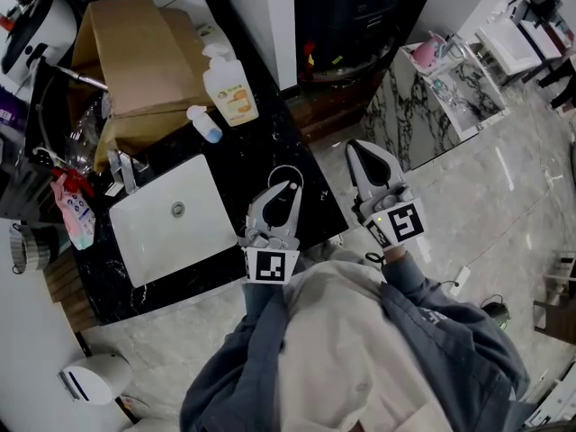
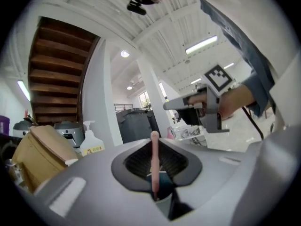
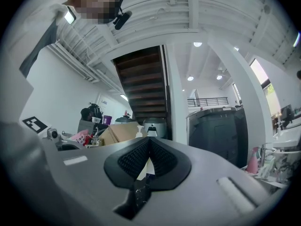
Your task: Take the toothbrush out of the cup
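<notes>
Two ribbed pads (image 2: 138,161) of the left gripper (image 2: 154,166) are drawn in almost together and press on a thin pink toothbrush (image 2: 154,149), which stands upright between them with its rounded end poking above the jaws. Its lower end is hidden by the jaws, so whether it has cleared the cup cannot be told. From the head view this gripper's tip sits right over the cup (image 1: 297,171), a small round rim near the right edge of the dark counter (image 1: 297,142), right of the white sink (image 1: 144,232).

The right gripper (image 3: 148,142) hangs off the counter's right edge, its pads meeting at the tips with nothing held.

The toothbrush looks light and stiff, a smooth narrow stick that could swivel or slide in a pinch. A hold on the shaft as now, square across the pads, seems best, with a straight lift so it does not drag the light cup over.
</notes>
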